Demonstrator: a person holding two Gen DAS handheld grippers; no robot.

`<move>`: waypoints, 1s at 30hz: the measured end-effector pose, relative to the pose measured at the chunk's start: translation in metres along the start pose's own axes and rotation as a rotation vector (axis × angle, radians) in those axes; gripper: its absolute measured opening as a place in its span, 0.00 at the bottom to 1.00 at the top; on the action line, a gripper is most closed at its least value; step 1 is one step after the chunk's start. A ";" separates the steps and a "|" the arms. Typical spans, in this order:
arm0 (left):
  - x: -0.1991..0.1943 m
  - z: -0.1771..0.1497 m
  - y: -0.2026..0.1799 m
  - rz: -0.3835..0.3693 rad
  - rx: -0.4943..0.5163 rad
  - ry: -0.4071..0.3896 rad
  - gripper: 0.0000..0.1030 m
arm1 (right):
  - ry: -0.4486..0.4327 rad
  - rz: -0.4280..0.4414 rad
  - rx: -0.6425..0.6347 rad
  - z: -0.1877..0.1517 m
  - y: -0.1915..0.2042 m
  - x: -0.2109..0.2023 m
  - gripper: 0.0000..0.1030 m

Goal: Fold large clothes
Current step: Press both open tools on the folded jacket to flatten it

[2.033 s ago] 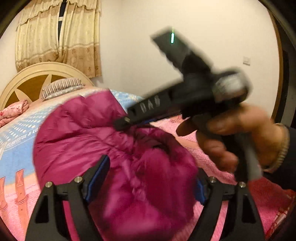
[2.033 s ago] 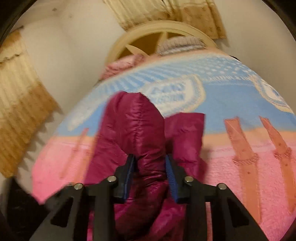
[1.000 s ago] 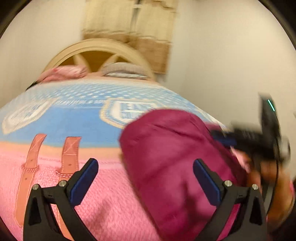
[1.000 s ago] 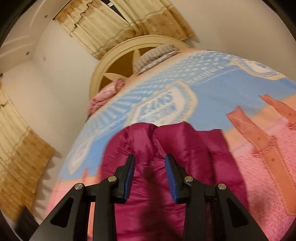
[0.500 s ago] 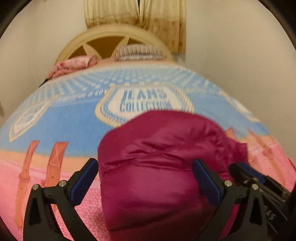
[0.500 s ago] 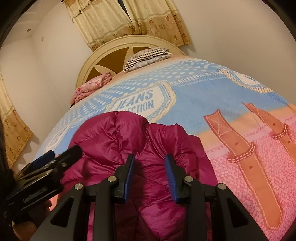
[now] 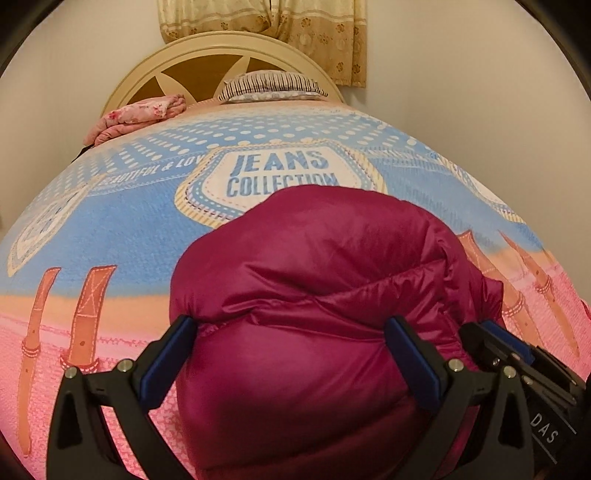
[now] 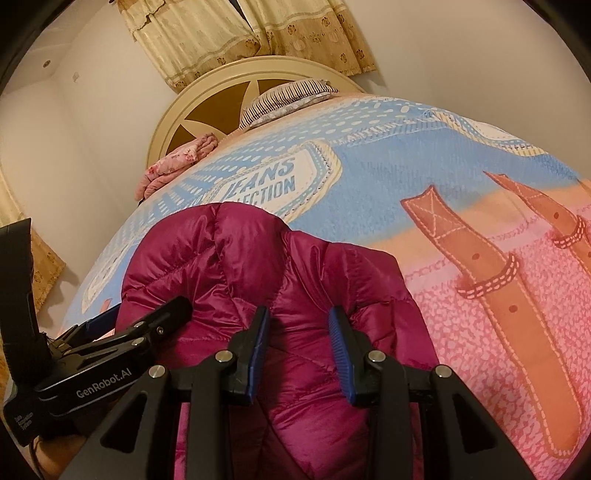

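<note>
Jacket (image 7: 314, 295): magenta puffer, bundled into a thick folded mound on bedspread (image 7: 110, 229), near foot end, just below the "JEANS COLLECTION" print.
Change vs 2 s ago: jacket was held up off the bed, pinched in R jaws w/ L alongside; now it is laid down and both views are steady, no blur.
Change vs 0.5 s ago: L view pushed in closer; bundle is now bracketed by the L fingers.
L gripper (image 7: 291, 354): jaws spread wide, 1 finger on each side of the mound, pads touching or just beside fabric; not clamped.
R gripper (image 8: 300, 347): jaws narrow but parted, a ridge of fabric between the pads; true pinch vs loose contact can't be told.
Grippers rel.: side by side at near edge of bundle, L seen low-left in R view.
Background: headboard (image 7: 221, 62), striped pillow (image 7: 271, 86), pink folded cloth (image 7: 136, 116), curtain (image 7: 266, 22); all well apart from jacket.
Meaning for task: fold judged laid down; pressing/squaring of the puffy bundle likely left, since loft may spring it open.
</note>
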State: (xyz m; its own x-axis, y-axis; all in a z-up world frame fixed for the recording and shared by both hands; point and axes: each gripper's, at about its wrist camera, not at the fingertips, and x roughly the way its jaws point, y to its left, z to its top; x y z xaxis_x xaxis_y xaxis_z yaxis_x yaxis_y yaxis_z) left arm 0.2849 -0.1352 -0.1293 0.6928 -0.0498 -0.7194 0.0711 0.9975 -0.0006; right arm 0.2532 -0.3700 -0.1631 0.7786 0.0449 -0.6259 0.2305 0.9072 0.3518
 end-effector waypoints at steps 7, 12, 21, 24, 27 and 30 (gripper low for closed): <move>0.005 -0.001 0.000 -0.008 -0.006 0.012 1.00 | 0.008 0.001 0.006 -0.002 -0.001 0.004 0.34; 0.008 -0.002 -0.004 0.001 -0.003 0.015 1.00 | 0.009 0.007 0.016 -0.003 -0.003 0.005 0.34; 0.010 -0.003 -0.006 0.007 0.000 0.016 1.00 | 0.016 0.009 0.025 -0.003 -0.005 0.007 0.34; 0.010 -0.002 -0.006 0.007 0.000 0.016 1.00 | 0.018 0.007 0.024 -0.004 -0.004 0.008 0.34; 0.010 -0.002 -0.006 0.009 0.001 0.015 1.00 | 0.017 0.008 0.025 -0.004 -0.004 0.008 0.34; 0.010 -0.002 -0.006 0.011 0.002 0.015 1.00 | 0.020 0.009 0.027 -0.004 -0.004 0.008 0.34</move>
State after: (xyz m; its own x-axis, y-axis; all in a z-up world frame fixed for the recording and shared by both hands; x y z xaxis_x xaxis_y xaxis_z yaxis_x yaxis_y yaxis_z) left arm 0.2896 -0.1418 -0.1383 0.6828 -0.0385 -0.7296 0.0650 0.9979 0.0082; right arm 0.2562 -0.3720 -0.1721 0.7692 0.0613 -0.6361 0.2393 0.8953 0.3756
